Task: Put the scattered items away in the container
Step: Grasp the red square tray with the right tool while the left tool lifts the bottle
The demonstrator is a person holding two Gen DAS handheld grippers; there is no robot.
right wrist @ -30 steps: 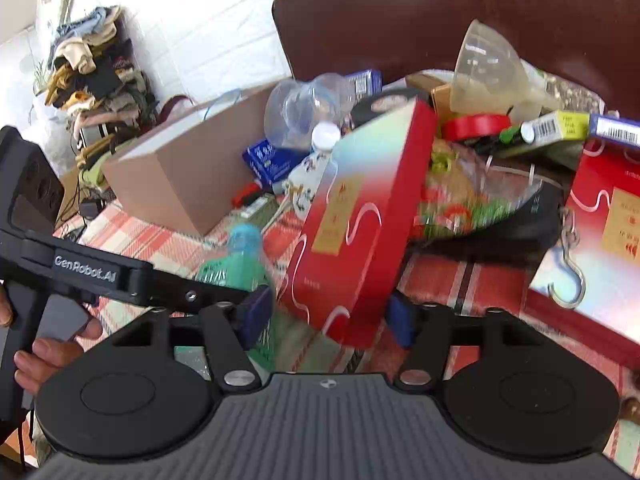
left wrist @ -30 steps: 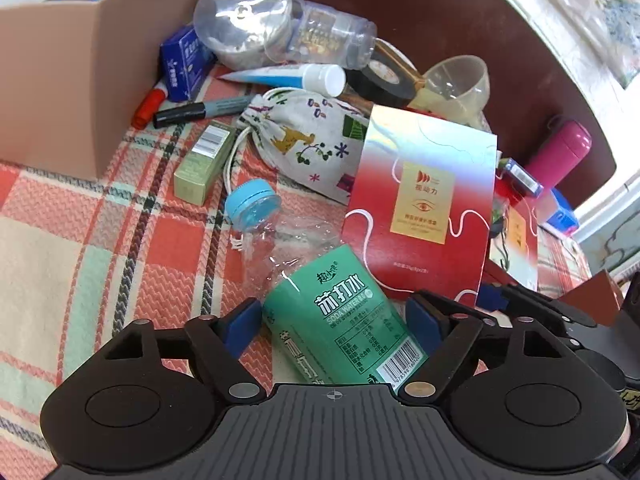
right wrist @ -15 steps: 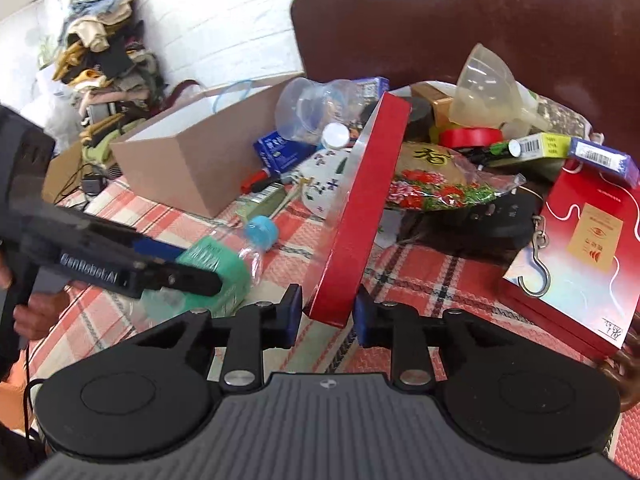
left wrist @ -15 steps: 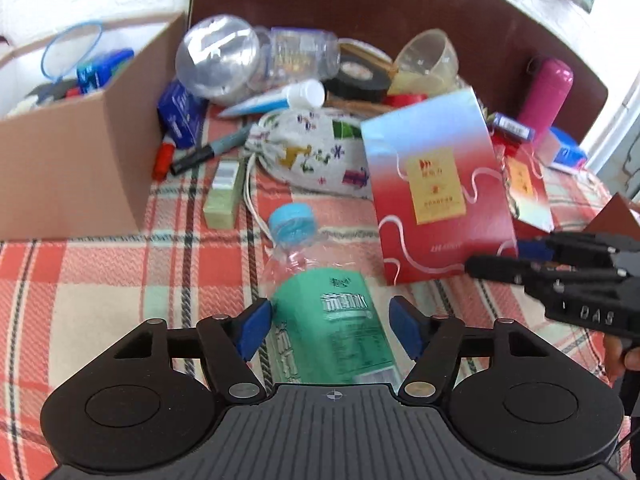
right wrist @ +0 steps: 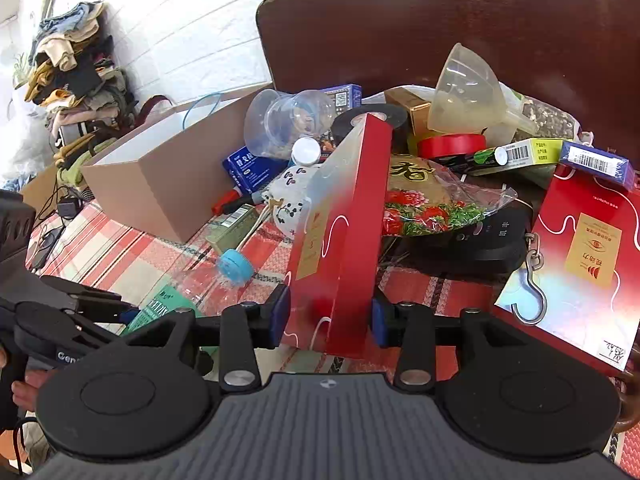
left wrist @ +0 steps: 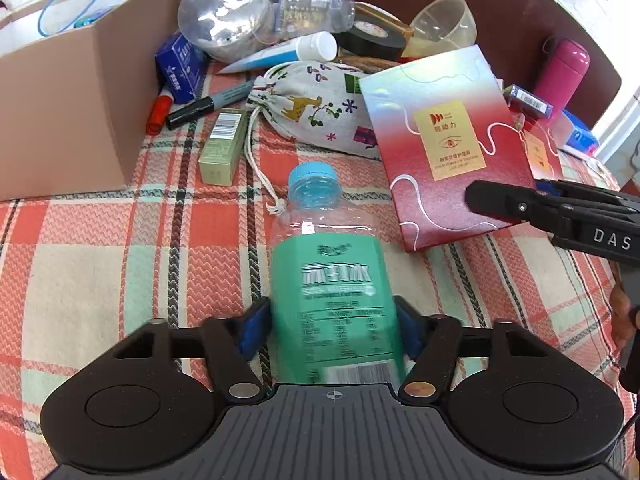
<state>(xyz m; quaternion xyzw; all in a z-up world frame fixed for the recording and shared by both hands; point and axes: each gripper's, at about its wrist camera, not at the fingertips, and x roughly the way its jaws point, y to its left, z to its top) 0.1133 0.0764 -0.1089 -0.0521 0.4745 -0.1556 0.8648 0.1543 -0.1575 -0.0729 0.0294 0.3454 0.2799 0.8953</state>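
Landmark: the cardboard box (left wrist: 68, 92), open-topped, on the plaid cloth (left wrist: 100, 264).

Nearest: left gripper (left wrist: 332, 328), jaws closed against both sides of a green-labelled water bottle (left wrist: 332, 280). Bottle points cap-first away from the camera and sits in front of the box, well short of it; I cannot tell if it is clear of the cloth.

Right gripper (right wrist: 330, 316), jaws partly open, spanning the lower end of a red flat box (right wrist: 340, 240) tipped up on edge. Blue pads look to be at its two faces. Firm contact not certain. This box stands to the right of the cardboard box.

Further out, beside the cardboard box: small green carton (left wrist: 222, 148), black marker (left wrist: 208, 104), printed cloth pouch (left wrist: 316, 108), blue packet (left wrist: 180, 66). Beyond those: white tube (left wrist: 288, 52), clear plastic jar (left wrist: 260, 12), black tape roll (left wrist: 372, 38), funnel (left wrist: 444, 24), pink flask (left wrist: 562, 72).

Inside the cardboard box: a blue ring and little else visible.

Judgement: most of the clutter lies outside the container; two items are in hand, neither over the box. Plenty left.
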